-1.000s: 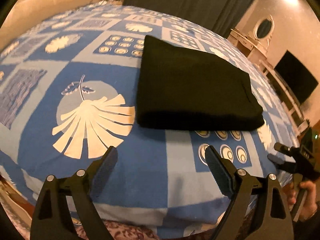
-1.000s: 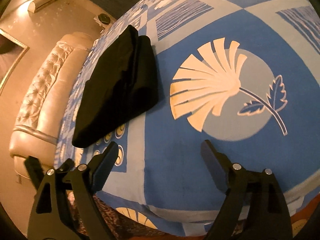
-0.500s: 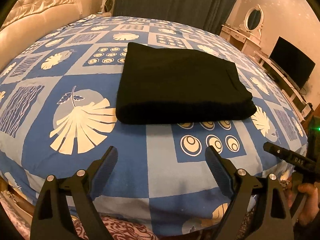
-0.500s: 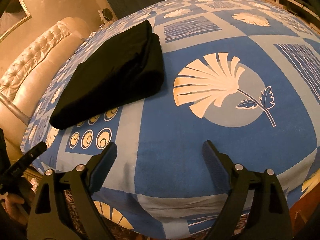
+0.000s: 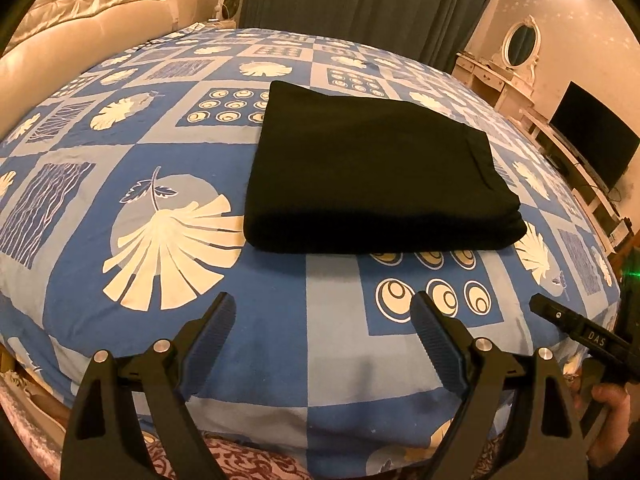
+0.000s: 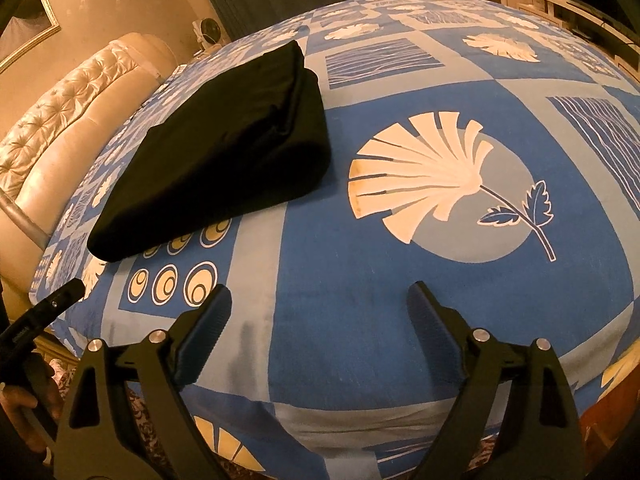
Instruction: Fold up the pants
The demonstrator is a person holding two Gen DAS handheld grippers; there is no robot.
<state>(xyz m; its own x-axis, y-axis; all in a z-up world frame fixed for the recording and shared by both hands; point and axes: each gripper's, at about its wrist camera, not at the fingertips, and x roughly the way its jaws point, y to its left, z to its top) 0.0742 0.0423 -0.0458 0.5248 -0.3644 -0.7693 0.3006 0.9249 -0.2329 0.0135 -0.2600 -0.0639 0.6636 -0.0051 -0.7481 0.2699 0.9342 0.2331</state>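
Over at the left, the left tool (image 5: pixel 322 314) hangs over the near edge of the bed (image 5: pixel 328 360), its two fingers spread wide with only blue bedspread showing between them; it has hardly shifted in the last second, though its view has levelled out so the headboard (image 5: pixel 92 8) and curtain (image 5: pixel 360 0) now sit squarely behind the bed. In the middle lie the pants (image 5: pixel 372 176), black, already folded into a thick flat rectangle with stacked layers showing along the right-hand edge, resting on the bedspread well apart from both tools and touched by neither. They have not stirred across these moments. To the right, the right tool (image 6: pixel 318 308) has been the busier one: it has swung round, so the pants, which sat tilted high at the left of its view, now lie lower and flatter there (image 6: pixel 224 152), and its fingers have just been opening a little wider, with nothing between them but the printed shell motif's blue ground. A hand (image 5: pixel 608 412) grips its handle at the bed's edge. By my reading the folding is done and both tools are simply backed off, empty, leaving the bundle where it lies.
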